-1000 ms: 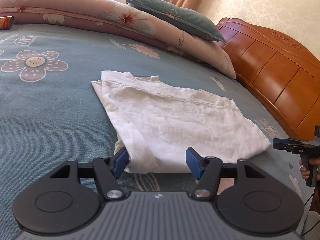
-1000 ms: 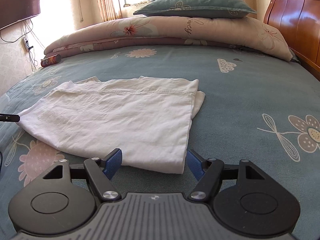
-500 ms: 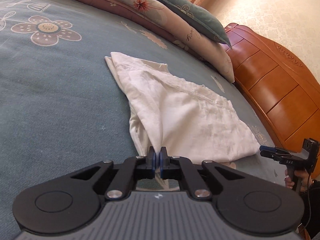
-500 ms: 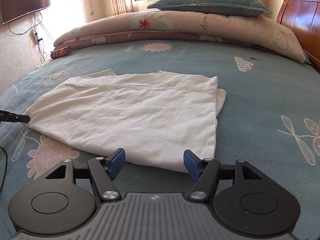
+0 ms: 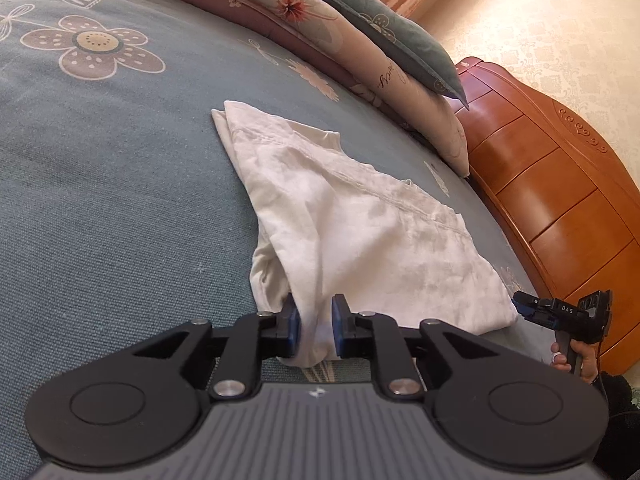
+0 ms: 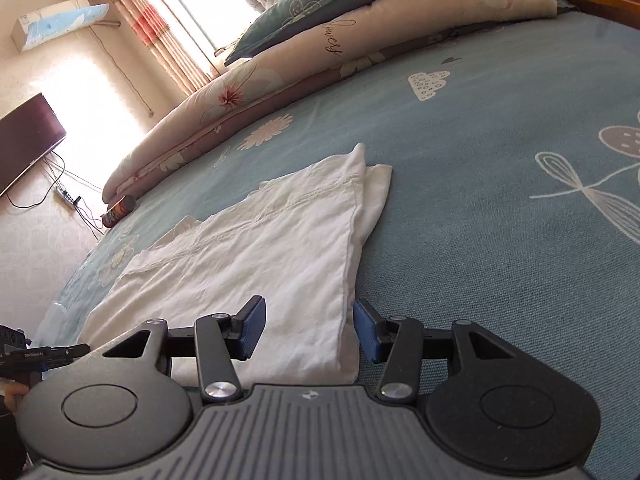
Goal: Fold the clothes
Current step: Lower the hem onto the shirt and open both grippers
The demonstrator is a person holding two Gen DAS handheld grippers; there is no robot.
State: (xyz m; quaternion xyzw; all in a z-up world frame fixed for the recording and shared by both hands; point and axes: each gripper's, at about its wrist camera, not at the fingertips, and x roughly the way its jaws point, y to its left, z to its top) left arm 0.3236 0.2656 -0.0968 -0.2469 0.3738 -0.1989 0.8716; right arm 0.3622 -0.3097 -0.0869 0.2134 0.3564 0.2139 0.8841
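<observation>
On the blue flowered bedspread (image 5: 120, 200) the folded white garment (image 5: 360, 240) lies flat, its near corner bunched between the pads of the left gripper (image 5: 314, 330), whose jaws are opening. Right gripper (image 6: 308, 332) straddles the other corner, jaws closing, pads not yet touching. Rolled quilt (image 6: 320, 60) and pillow (image 6: 320, 0) lie beyond, well apart.

White garment (image 5: 360, 236): thin woven cloth, matt, creased, with a stitched seam. Bedspread (image 5: 100, 200): coarse-weave cloth, blue-grey, matt, printed with flowers. Rolled quilt (image 6: 280, 76): soft printed cloth, matt. Pillow (image 5: 384, 36): teal cloth, smooth with a faint sheen. Headboard (image 5: 560, 208): orange-brown wood, varnished and glossy, with carved scrollwork. Wall (image 5: 560, 20): cream paper, embossed pattern, matt. Left gripper (image 5: 315, 328) and right gripper (image 6: 309, 334): matt black plastic arms, bright metal pivot screws, ribbed grey housing, finely textured blue pads (image 6: 251, 330). Television (image 6: 24, 136): dark glossy screen.
</observation>
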